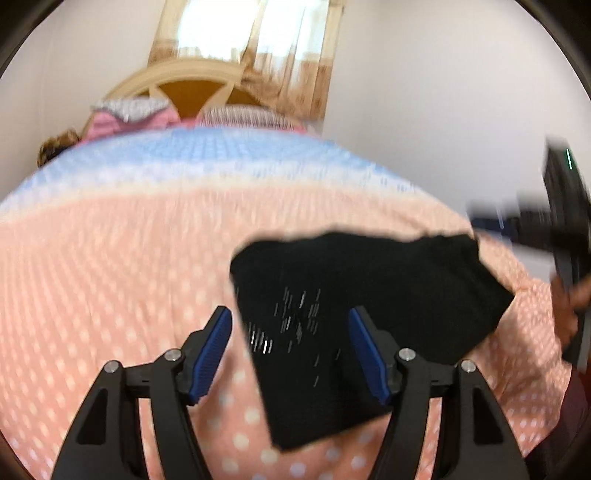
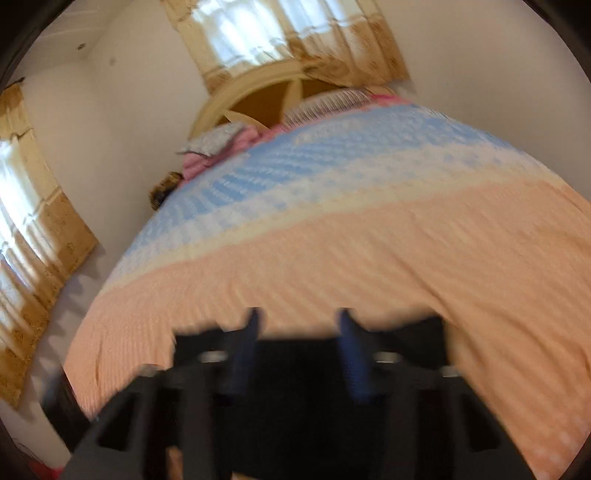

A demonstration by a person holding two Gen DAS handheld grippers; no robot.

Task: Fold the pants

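Observation:
The black pants (image 1: pixel 365 306) lie folded into a compact shape on the peach dotted bedspread (image 1: pixel 110 280). My left gripper (image 1: pixel 290 325) is open, its blue pads to either side of the pants' near left part, holding nothing. The right gripper shows at the right edge of the left wrist view (image 1: pixel 565 221), blurred, above the pants' far right corner. In the right wrist view my right gripper (image 2: pixel 297 325) is blurred and open, with the black cloth (image 2: pixel 295 369) below and between the fingers; I cannot tell if it touches the cloth.
The bedspread (image 2: pixel 369 240) turns blue toward the headboard (image 1: pixel 195 85). Pillows (image 1: pixel 133 114) lie at the head. Curtained windows (image 2: pixel 258 33) are behind the bed and at the left (image 2: pixel 22 221). A white wall lies to the right.

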